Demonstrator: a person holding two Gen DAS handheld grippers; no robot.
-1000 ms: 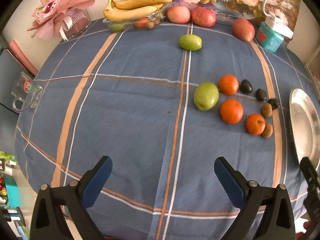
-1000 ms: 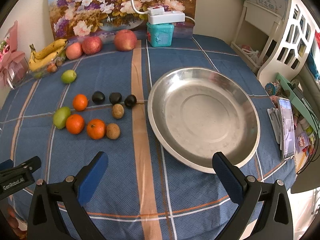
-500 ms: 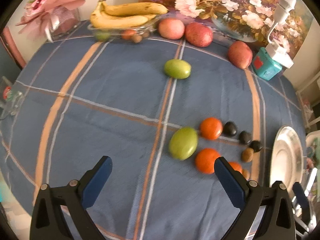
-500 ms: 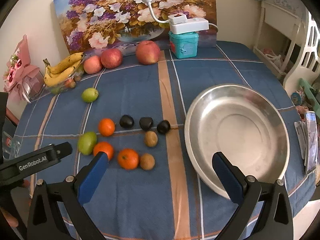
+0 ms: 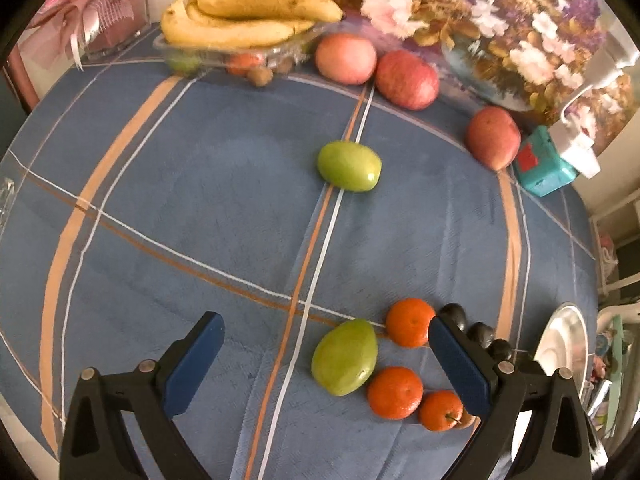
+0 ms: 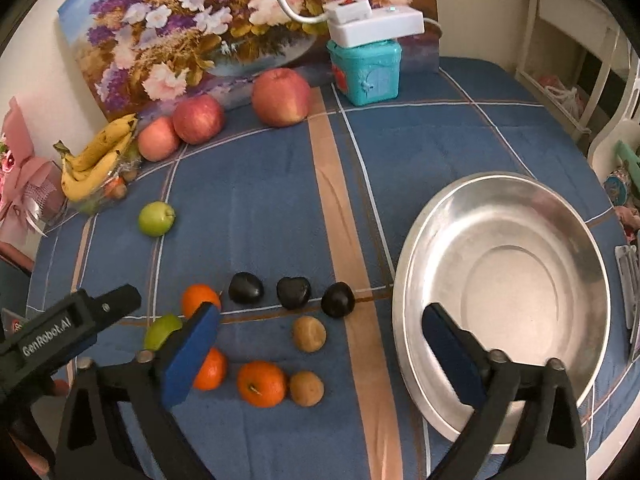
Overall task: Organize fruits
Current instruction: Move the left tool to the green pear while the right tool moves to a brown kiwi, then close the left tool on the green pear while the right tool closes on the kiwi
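The loose fruit lay in a tight cluster on the blue plaid tablecloth (image 6: 248, 208), just left of the empty steel basin (image 6: 504, 292) as the right wrist camera saw it. The right gripper (image 6: 320, 356) hung above that cluster, pointing steeply down, its jaws closing with nothing pinched: two brown kiwis (image 6: 309, 334) and one tangerine (image 6: 262, 384) sat in the gap below, untouched. The left gripper (image 5: 326, 364) stood spread and empty, with a green mango (image 5: 345, 356) between its fingers, long axis running up and to the right in its view, and three tangerines (image 5: 410, 322) just beside it. The right gripper looked the better placed for the small fruit, since the basin lay just to its right, whereas the left saw only the basin's rim (image 5: 560, 340) at its far right edge.
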